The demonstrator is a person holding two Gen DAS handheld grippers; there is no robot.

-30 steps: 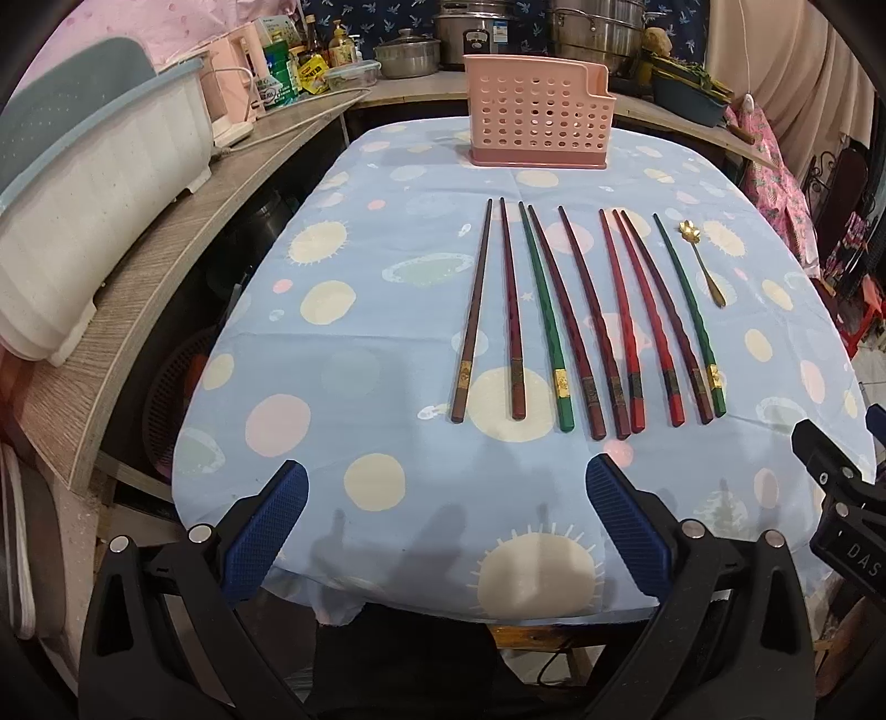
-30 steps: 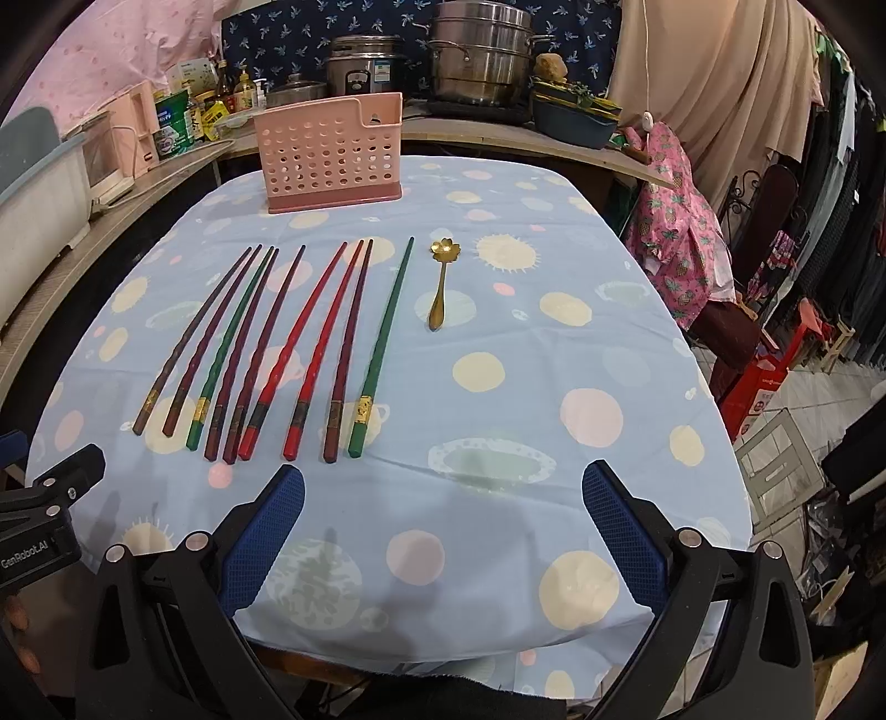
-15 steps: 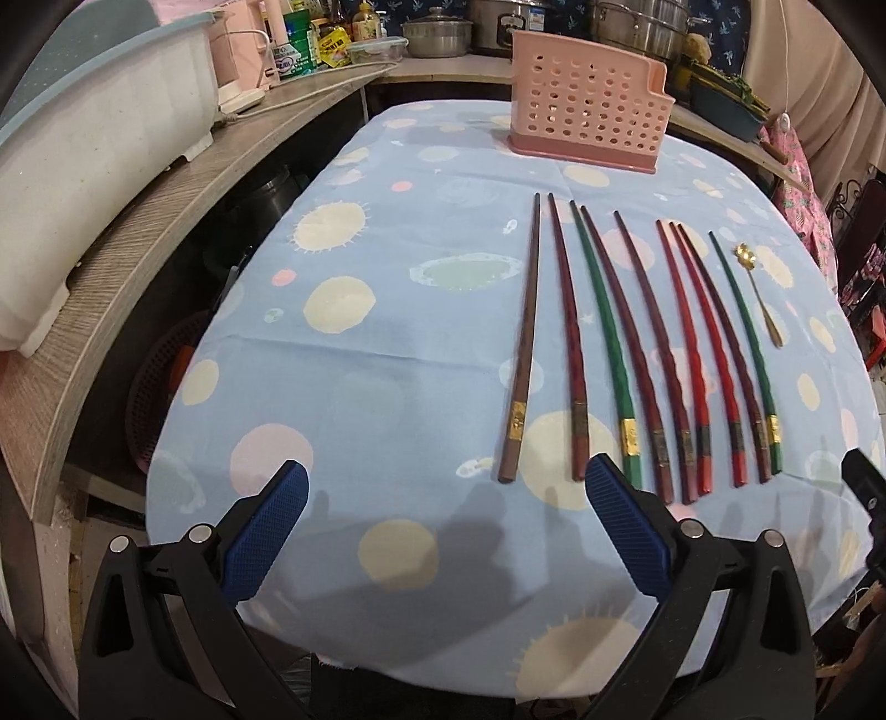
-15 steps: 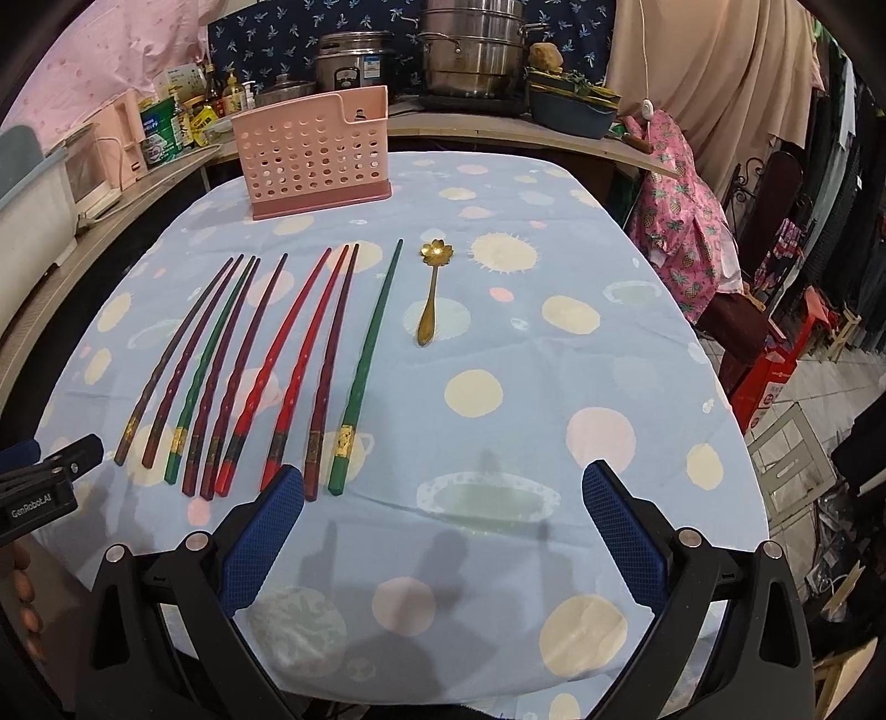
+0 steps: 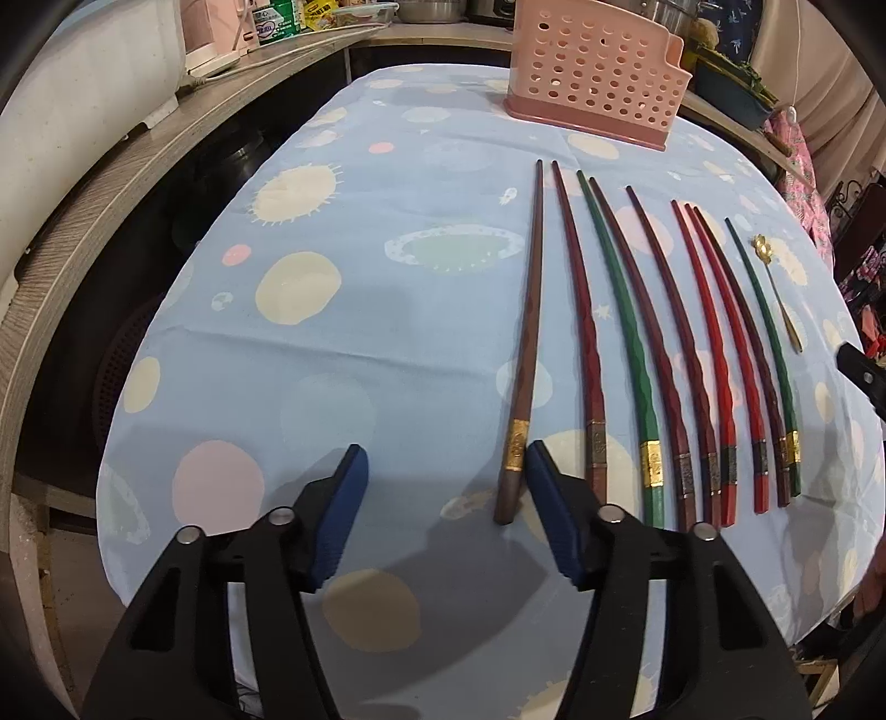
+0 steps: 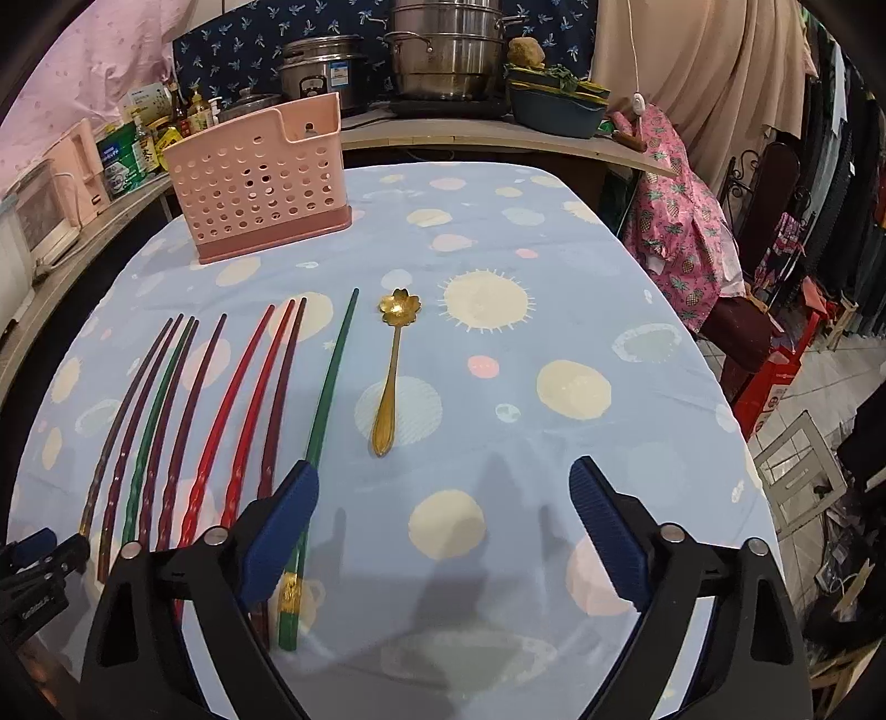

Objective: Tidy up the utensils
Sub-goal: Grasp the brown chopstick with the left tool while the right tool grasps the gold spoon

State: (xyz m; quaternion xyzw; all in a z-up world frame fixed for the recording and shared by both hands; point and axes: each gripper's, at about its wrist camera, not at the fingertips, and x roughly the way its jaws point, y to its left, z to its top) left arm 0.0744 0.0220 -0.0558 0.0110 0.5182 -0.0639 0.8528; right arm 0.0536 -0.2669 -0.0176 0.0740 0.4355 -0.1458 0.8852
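Note:
Several red, maroon, green and brown chopsticks (image 5: 626, 332) lie side by side on the blue spotted tablecloth (image 5: 343, 343). A gold flower spoon (image 6: 390, 382) lies to their right. A pink perforated holder (image 5: 595, 72) stands at the far end, also seen as the pink holder (image 6: 260, 183). My left gripper (image 5: 446, 451) hovers low over the near end of the brown chopstick (image 5: 523, 360), which lies just inside the right finger; the jaws are closing and the pads do not touch it. My right gripper (image 6: 443, 468) is closing with only cloth between its pads, just short of the spoon's handle; its left finger covers the outer green chopstick (image 6: 326, 382).
A wooden counter (image 5: 83, 221) with a white appliance runs along the left. Pots (image 6: 448, 50) and bottles stand behind the table. A chair with pink cloth (image 6: 686, 232) is at the right. The table's near edge drops off below both grippers.
Both grippers have moved forward and down toward the near ends of the utensils. Both pairs of jaws have narrowed, the left more than the right.

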